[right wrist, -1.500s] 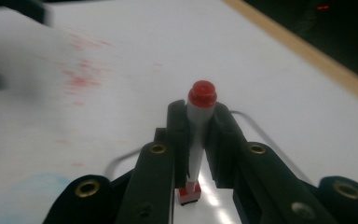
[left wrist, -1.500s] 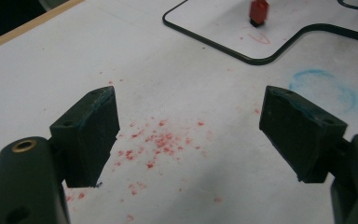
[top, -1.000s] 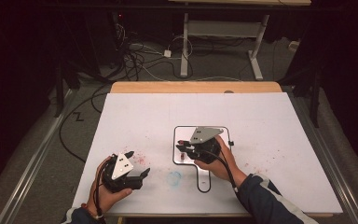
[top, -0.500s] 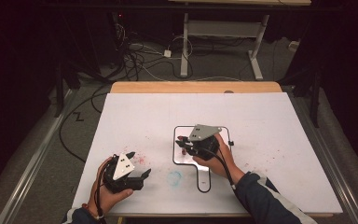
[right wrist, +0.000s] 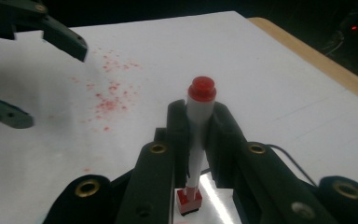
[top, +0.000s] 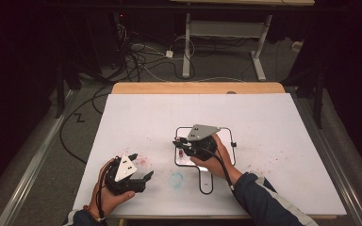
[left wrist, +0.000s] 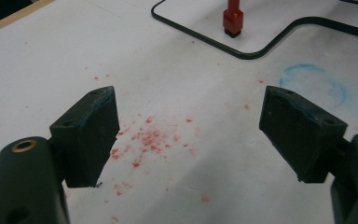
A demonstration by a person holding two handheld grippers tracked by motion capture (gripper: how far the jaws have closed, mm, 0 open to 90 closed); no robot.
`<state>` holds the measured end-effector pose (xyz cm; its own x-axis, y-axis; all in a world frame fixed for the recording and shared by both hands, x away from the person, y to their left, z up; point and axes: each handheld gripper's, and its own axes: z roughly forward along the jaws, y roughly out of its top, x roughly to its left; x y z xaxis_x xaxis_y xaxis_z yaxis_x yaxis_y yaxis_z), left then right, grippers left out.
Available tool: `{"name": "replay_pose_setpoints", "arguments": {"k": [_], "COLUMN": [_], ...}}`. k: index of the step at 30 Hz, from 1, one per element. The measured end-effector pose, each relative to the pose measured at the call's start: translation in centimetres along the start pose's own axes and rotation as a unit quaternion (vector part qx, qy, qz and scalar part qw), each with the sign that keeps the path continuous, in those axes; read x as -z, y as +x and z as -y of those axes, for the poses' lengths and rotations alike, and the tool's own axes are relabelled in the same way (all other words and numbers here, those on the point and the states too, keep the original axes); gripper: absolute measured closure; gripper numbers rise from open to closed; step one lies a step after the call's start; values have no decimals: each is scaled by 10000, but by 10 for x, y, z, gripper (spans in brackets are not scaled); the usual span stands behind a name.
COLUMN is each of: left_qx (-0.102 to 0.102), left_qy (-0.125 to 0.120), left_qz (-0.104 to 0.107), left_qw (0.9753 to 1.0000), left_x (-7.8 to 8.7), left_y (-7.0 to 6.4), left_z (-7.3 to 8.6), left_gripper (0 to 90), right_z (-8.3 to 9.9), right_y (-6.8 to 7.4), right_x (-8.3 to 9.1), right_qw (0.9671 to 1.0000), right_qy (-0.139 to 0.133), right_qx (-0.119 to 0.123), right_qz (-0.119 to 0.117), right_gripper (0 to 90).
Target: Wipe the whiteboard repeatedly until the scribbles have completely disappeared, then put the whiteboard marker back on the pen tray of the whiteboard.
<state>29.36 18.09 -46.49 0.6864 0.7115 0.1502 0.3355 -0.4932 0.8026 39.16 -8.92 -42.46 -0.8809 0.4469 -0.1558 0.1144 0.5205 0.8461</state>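
White cylindrical marker (right wrist: pixel 197 135), red-capped, pinched by right hand-held gripper (right wrist: pixel 198 126) | left hand-held gripper (left wrist: pixel 189 135) spread, empty

In the high view we cannot make out the marker (top: pixel 182 153): it is too small, and the right claw (top: pixel 181 143) covers most of it. In the right gripper view the jaws hide the middle of the marker's (right wrist: pixel 200 100) white barrel. In the left gripper view the top edge cuts the marker (left wrist: pixel 232 17) off, and the black outline (left wrist: pixel 242 53) on the surface runs out of the picture.
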Motion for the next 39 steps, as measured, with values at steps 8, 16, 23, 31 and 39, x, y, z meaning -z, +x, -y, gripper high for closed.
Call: {"name": "replay_pose_setpoints", "arguments": {"k": [8, 16, 23, 31, 39], "left_qx": [1, 15, 9, -44, -124], "left_qy": [10, 26, 69, 64, 96], "left_qz": [22, 30, 67, 60, 40], "left_qw": [10000, 10000, 10000, 10000, 9999], "left_x": [0, 0, -3, -3, -4], "left_y": [0, 1, 1, 0, -2], "left_z": [0, 1, 0, 0, -1], "left_gripper": [190, 190, 190, 190, 190], "right_z": [3, 2, 10, 24, 27], "right_y": [-32, -18, -3, -34, -41], "right_x": [-11, 2, 24, 57, 111], "right_qw": [9989, 9991, 9989, 9985, 9954], "right_qy": [-89, 26, 72, -116, -261], "right_qx": [-18, -118, 5, -501, -766], "right_qz": [470, -417, -453, 203, 516], "right_gripper": [817, 816, 816, 816, 815]}}
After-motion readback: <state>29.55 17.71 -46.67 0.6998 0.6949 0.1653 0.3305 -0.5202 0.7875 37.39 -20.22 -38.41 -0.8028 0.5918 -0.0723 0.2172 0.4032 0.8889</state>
